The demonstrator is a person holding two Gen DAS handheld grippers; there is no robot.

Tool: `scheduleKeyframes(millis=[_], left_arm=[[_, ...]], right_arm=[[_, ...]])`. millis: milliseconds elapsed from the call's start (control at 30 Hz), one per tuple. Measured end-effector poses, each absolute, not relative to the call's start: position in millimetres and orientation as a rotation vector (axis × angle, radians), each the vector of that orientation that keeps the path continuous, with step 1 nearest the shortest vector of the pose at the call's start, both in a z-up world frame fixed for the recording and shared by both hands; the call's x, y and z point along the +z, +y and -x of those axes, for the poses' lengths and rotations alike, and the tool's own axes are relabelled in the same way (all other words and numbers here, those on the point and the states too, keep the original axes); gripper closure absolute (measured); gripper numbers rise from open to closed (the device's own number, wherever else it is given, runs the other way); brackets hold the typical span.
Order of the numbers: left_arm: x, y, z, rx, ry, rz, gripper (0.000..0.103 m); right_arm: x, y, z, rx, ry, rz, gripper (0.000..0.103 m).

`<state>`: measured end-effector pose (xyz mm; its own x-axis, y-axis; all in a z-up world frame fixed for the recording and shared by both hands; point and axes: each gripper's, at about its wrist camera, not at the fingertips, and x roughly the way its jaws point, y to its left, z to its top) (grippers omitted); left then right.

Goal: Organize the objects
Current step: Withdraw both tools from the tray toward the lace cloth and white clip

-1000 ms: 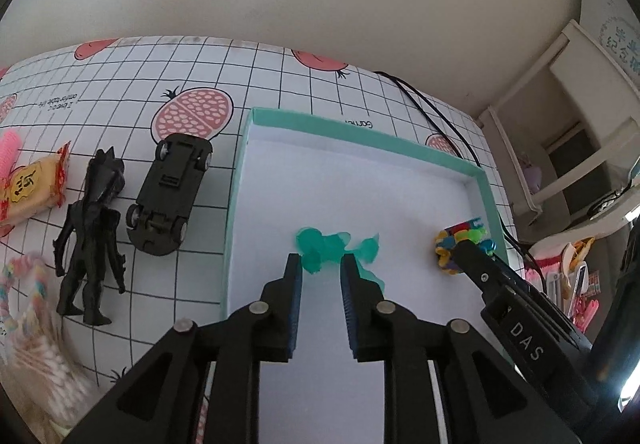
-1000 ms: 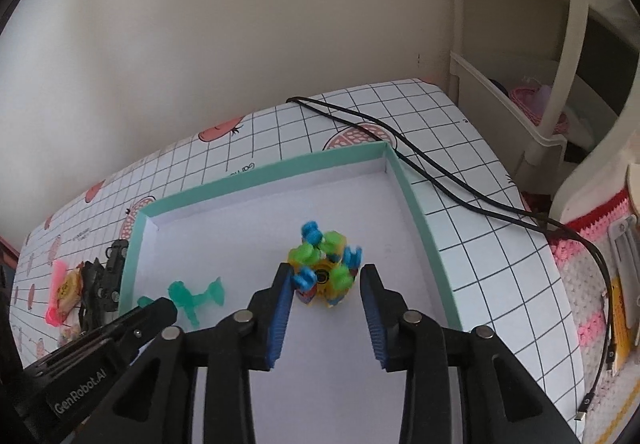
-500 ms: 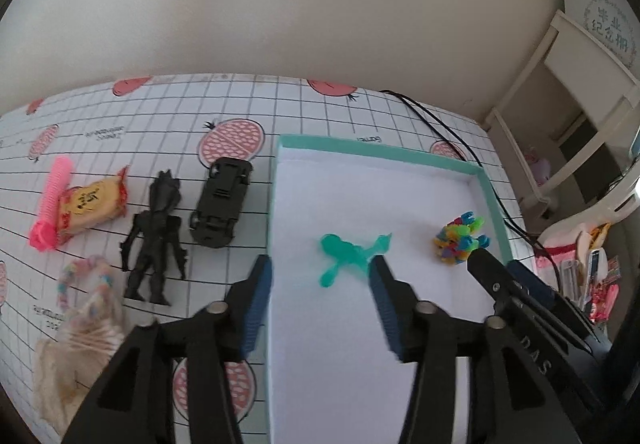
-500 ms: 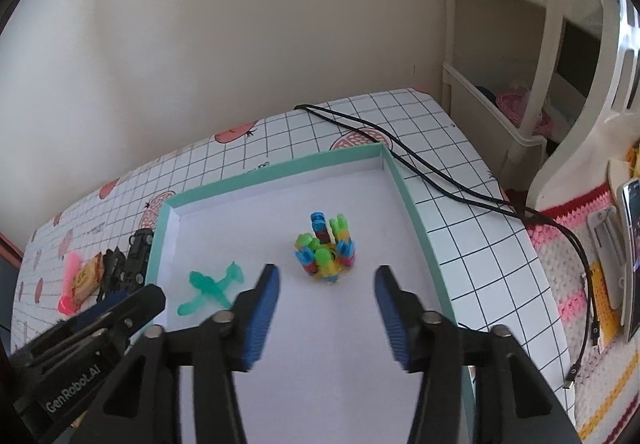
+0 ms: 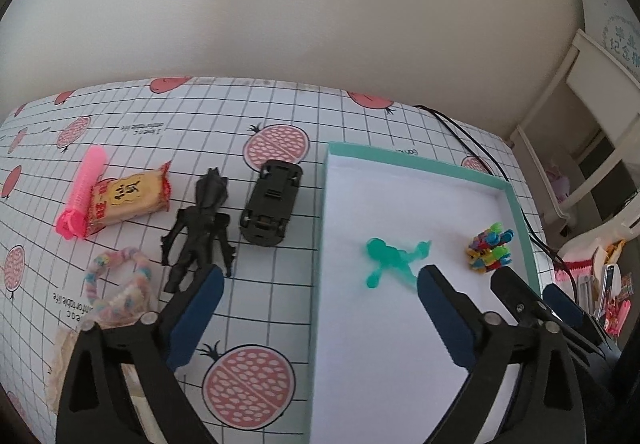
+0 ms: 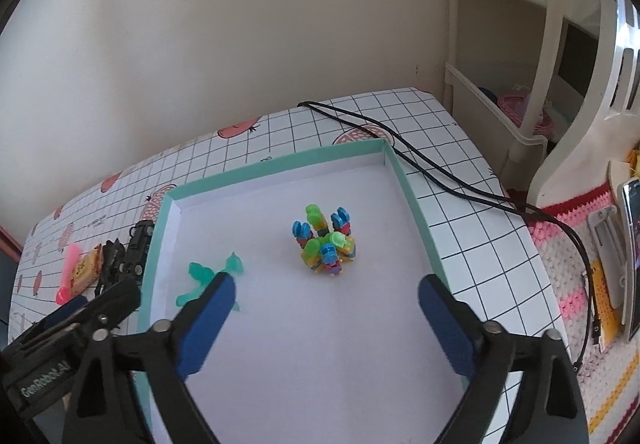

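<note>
Above tray (image 6: 412, 203): both grippers, jaws wide

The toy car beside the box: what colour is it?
Black, lying wheels-up; the toy car shows best in the left wrist view.

Figurine (image 5: 390, 256) and block cluster (image 5: 489, 246) inside tray (image 5: 416, 159); toy car (image 5: 272, 201), monster figure (image 5: 200, 232) left of tray.

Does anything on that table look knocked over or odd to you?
Yes: the black toy car beside the teal tray lies upside down, underside and wheels facing up. The black figure next to it lies flat rather than standing.
</note>
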<state>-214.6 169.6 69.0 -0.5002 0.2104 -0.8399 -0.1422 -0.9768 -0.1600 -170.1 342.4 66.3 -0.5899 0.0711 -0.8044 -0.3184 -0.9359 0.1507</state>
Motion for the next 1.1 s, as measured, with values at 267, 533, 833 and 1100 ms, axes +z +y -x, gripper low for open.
scheduleKeyframes(millis=[267,533,833,1100], left_arm=[[81,155,207,2.601,-0.115,1.407,0.0],[102,135,193,2.615,-0.198,1.359,0.0],[124,105,164,2.704,-0.184,1.392,0.0],[142,59,144,2.807,-0.289,1.422,0.0]], right_arm=[[71,334,166,2.603,0.375,1.286,0.0],[89,320,149,2.617,0.448,1.293,0.0],[105,294,141,2.696,0.422,1.323,0.0],[109,265,140,2.785,0.434,1.395,0.0]])
